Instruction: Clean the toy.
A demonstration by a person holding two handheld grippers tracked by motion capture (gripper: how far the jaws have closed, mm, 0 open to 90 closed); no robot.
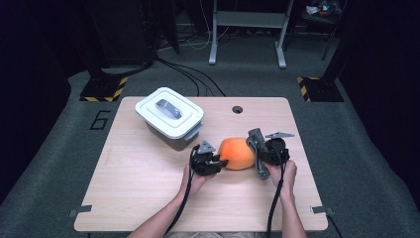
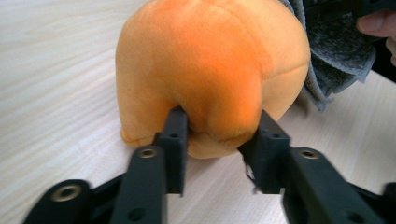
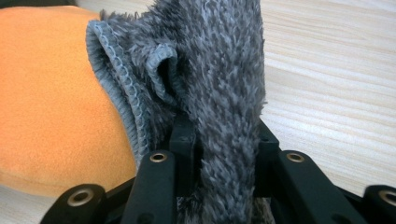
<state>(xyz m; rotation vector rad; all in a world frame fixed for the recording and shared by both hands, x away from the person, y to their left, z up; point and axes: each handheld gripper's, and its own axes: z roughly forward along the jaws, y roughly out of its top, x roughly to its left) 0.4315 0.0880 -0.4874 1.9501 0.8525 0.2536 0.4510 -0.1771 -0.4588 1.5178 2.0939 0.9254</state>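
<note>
Orange plush toy (image 2: 210, 70) sits pinched at its edge by the left gripper (image 2: 217, 140); the right gripper (image 3: 224, 140) clamps a grey cloth (image 3: 215, 70). Next, probably, wiping the toy.

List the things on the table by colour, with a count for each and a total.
Orange: 1, the plush toy
Grey: 1, the cloth
White: 1, the lidded box
Total: 3

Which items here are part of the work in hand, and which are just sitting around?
In use: round orange plush toy, pinched by left gripper; fuzzy grey cloth, clamped in right gripper.
Idle: white lidded plastic box; light wooden table.
</note>
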